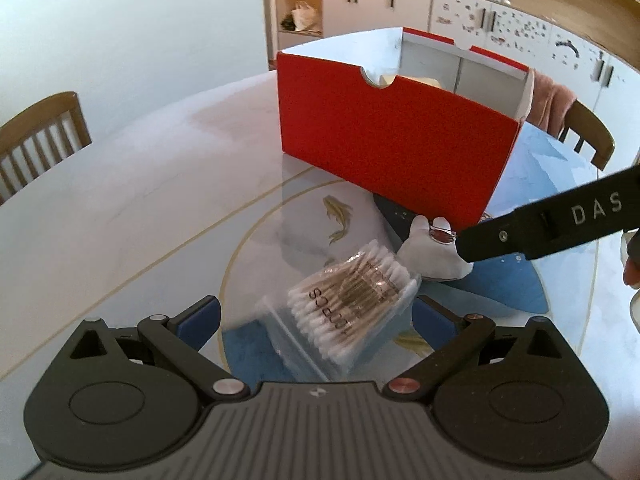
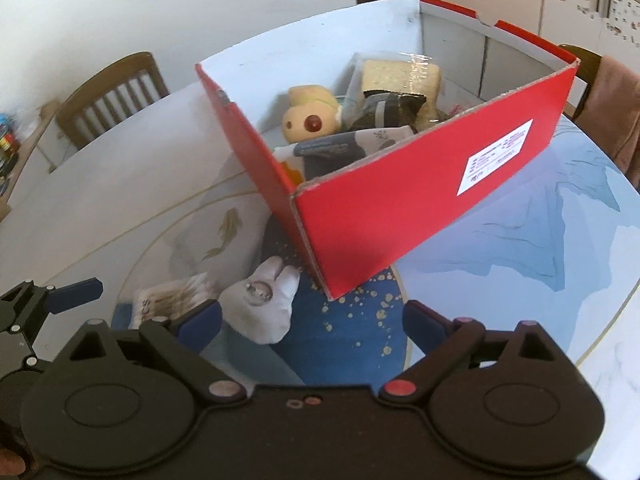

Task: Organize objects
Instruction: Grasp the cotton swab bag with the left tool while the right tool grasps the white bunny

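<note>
Currently both claws stand open, gripping nothing. Left gripper [image 1: 318, 312] frames the cotton swab packet [image 1: 352, 308] at lower centre. Right gripper [image 2: 312, 320] sits beside the white ring stand [image 2: 262, 306]. Red box [image 2: 400, 216] occupies frame centre.

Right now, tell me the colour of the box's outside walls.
Red, clearest on the box in the right wrist view.

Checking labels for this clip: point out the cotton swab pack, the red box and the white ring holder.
cotton swab pack [image 1: 352, 300], left wrist view, middle of bundle.
red box [image 2: 400, 216], right wrist view, near wall.
white ring holder [image 2: 262, 308], right wrist view, body.
</note>
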`<move>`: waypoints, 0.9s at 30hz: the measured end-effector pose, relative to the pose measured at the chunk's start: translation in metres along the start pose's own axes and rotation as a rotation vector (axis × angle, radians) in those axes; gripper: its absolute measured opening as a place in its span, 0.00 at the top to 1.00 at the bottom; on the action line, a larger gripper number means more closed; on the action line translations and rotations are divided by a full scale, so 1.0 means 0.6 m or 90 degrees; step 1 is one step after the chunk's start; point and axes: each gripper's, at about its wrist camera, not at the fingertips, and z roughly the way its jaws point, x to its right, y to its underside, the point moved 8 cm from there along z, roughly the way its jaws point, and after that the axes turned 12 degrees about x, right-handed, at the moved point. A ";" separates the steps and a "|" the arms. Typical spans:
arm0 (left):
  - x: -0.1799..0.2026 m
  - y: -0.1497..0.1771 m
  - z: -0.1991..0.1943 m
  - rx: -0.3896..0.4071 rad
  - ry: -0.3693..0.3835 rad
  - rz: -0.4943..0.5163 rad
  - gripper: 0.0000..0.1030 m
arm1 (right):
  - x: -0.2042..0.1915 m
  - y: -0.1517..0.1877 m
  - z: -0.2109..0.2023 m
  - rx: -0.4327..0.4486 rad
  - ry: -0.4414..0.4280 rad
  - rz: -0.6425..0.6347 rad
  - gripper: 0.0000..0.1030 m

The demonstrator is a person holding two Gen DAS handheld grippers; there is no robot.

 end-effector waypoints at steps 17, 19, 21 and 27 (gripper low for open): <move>0.010 -0.007 0.047 -0.004 0.064 0.040 0.01 | -0.014 0.009 0.034 -0.012 0.053 0.013 0.09; 0.011 -0.006 0.050 -0.005 0.069 0.038 0.01 | -0.016 0.010 0.035 -0.012 0.052 0.009 0.11; 0.012 -0.005 0.051 -0.005 0.074 0.034 0.01 | -0.019 0.010 0.037 -0.013 0.050 0.006 0.12; 0.017 -0.001 0.049 -0.004 0.092 0.024 0.20 | -0.029 0.011 0.040 -0.015 0.042 0.002 0.17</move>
